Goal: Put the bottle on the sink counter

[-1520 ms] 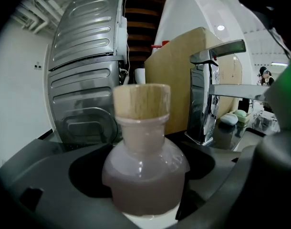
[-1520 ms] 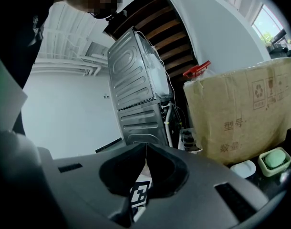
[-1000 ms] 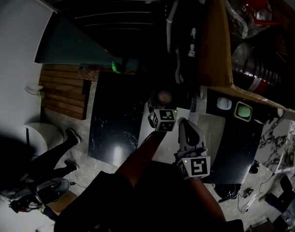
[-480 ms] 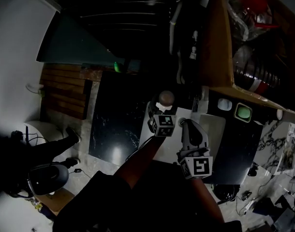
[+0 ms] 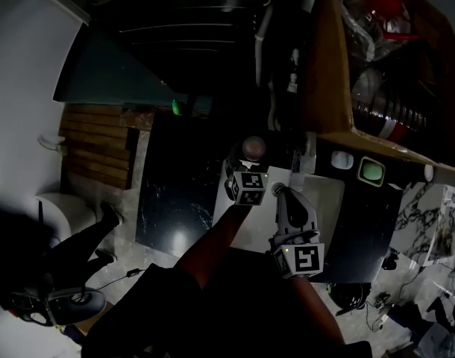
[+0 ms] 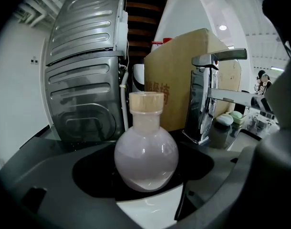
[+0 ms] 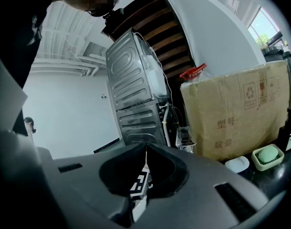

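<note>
The bottle (image 6: 145, 151) is a round flask of pale cloudy liquid with a wooden cap. It stands upright between the jaws of my left gripper (image 6: 146, 175), whose tips close against its sides. Its base is level with the dark counter at the white sink rim (image 6: 145, 209). In the head view the bottle (image 5: 253, 149) shows just beyond the left gripper (image 5: 250, 166). My right gripper (image 5: 287, 198) hovers over the sink basin (image 5: 328, 207), behind and to the right. Its jaws are shut (image 7: 145, 149) with nothing in them.
A chrome faucet (image 6: 205, 99) rises right of the bottle, with a soap dish (image 7: 268, 155) and white soap (image 7: 239, 164) beyond. A cardboard box (image 6: 176, 89) and a ribbed metal appliance (image 6: 83, 70) stand behind. The black counter (image 5: 175, 185) stretches left.
The head view has shifted slightly. The left gripper and the bottle stay at the same place by the faucet, and the right gripper has hardly moved.
</note>
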`<state>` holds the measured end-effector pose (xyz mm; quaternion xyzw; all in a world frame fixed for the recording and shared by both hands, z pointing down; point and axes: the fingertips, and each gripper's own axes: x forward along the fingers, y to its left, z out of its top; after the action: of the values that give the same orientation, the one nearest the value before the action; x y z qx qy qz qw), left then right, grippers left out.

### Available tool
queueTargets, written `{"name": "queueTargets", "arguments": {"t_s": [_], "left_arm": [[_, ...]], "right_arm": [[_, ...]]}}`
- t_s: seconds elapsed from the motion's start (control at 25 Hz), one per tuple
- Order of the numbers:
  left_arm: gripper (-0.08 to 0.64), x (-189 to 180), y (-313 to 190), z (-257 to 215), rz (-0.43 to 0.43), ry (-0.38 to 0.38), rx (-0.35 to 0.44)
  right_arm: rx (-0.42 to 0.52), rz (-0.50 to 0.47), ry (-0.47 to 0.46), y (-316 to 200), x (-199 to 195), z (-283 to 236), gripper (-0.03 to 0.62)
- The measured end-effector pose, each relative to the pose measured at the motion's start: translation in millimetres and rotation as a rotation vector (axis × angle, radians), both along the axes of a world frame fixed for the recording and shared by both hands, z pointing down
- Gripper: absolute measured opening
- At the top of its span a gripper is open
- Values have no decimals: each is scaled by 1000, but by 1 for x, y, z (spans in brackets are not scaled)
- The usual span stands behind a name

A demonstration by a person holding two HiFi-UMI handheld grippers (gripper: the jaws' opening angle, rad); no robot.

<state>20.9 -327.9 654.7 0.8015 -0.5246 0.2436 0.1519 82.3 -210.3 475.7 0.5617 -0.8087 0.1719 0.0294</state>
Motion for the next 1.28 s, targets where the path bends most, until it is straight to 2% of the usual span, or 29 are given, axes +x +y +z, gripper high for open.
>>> {"name": "queueTargets", "arguments": {"t_s": [0.2,0.56,0.8,1.0,1.16,1.28], "left_arm": [[396,2,-5,-2,-6,10,-31],[396,4,-16,3,-16,19,-33],[397,9,-12,5,6,21,-47],[397,0,-8,-6,4,55,-25],[398,-2,9,-20,19,102,-33],[397,-8,24,-32,36,112,-12]], "right_arm": [[2,2,3,-1,2,0,38],[0,4,-3,-5,1,-1,38],[5,13,-1,-1,2,-5,38],[20,23,21,8,5,-15,38],[74,27,17,16,2,-30,38],[74,41,31,25,-1,-35,38]]}}
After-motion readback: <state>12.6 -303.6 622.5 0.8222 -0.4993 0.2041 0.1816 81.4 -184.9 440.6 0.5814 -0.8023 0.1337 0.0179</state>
